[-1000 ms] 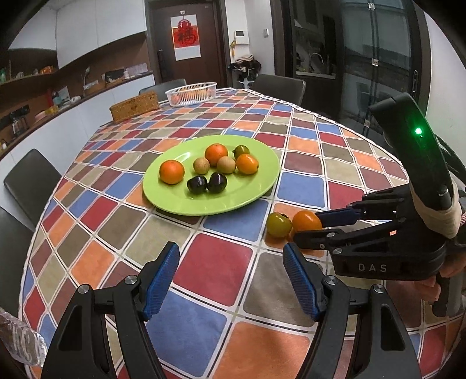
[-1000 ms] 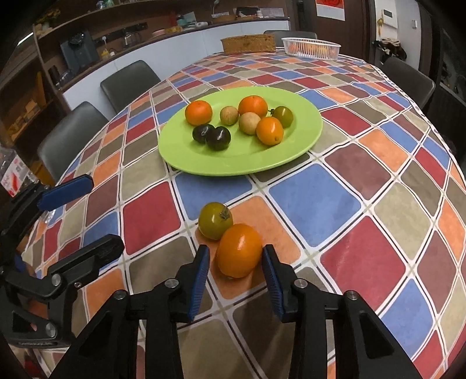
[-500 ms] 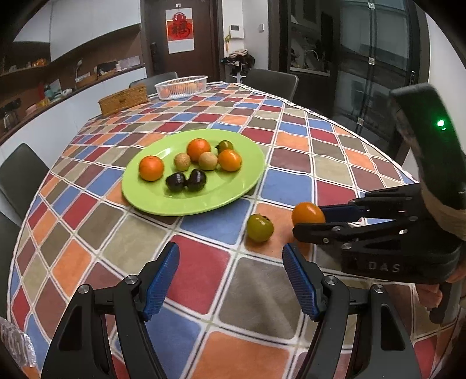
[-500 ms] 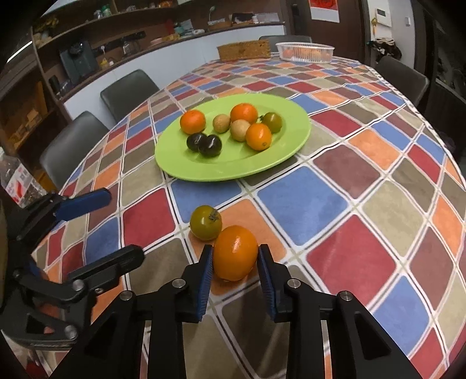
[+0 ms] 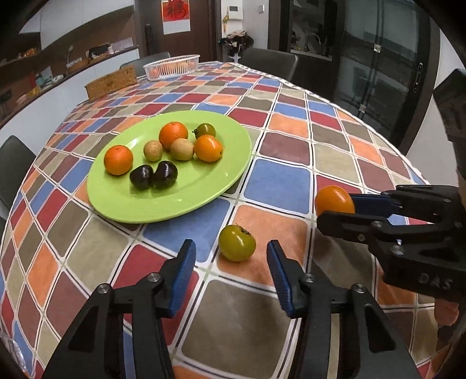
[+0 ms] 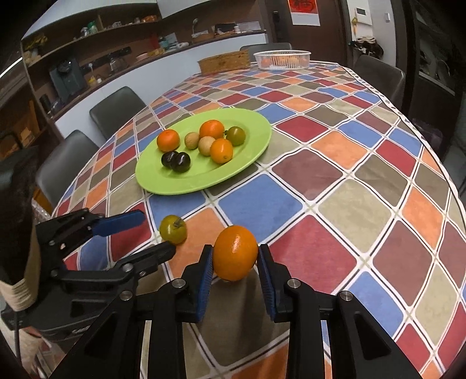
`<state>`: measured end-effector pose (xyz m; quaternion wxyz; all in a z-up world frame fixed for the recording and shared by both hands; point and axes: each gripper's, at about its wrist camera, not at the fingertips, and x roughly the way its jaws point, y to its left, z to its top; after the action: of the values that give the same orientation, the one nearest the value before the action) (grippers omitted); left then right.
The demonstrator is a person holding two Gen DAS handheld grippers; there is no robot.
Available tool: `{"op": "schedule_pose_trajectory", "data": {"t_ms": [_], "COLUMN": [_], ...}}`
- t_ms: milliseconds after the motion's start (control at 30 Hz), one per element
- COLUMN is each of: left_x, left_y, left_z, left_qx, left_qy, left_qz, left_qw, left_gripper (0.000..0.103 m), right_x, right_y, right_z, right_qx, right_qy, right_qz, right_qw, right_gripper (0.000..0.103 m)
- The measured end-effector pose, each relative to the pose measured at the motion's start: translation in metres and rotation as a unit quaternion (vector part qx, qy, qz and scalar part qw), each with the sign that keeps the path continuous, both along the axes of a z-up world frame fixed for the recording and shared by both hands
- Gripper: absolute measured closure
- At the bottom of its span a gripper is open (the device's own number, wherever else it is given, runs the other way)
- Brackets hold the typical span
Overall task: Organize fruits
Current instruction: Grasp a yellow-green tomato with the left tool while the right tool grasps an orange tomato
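The right hand-held gripper (image 6: 234, 269) clenches an orange (image 6: 235, 252) above the bench (image 6: 349, 204); the left hand-held gripper (image 5: 230, 262), released and just closing, straddles a green tomato (image 5: 237, 242).

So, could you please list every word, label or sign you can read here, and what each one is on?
"DAS": raised letters on the right gripper body, left wrist view.
Red poster on the far door: one large character, partly cut off, not readable.
White wall panel: too small to read.
Nothing else is legible.

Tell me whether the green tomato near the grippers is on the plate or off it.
Off. The green tomato sits on the checked tablecloth, in front of the green plate and clear of its rim.
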<state>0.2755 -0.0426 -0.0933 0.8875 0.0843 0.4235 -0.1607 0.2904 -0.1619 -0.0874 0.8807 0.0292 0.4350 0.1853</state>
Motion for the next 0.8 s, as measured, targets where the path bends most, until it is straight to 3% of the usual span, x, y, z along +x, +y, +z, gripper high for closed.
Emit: {"op": "schedule_pose_trajectory", "data": {"t_ms": [333,633,800], "left_x": [0.012,0.01,0.0], "left_y": [-0.011,-0.01,-0.006], "left_z": [-0.01,-0.002,0.016], "left_qx": [0.007,-0.011,-0.028], "left_qy": [0.023,0.027,0.009], "left_qz": [0.004,0.008,0.011], "left_qw": [0.9997,0.9995,0.9995], "left_gripper": [0.075,0.075,0.075], "right_x": [0.004,0.003,0.0], "right_y": [-0.008,-0.008,-0.006], "right_z": [-0.005,-0.004,0.004], "right_qx": [0.021,0.026,0.03], "right_qy": [0.005,0.003,-0.003], "right_qz": [-0.003,0.001,0.005], "right_qw": [1.0,1.0,1.0], "right_gripper": [0.072,0.072,0.072]}}
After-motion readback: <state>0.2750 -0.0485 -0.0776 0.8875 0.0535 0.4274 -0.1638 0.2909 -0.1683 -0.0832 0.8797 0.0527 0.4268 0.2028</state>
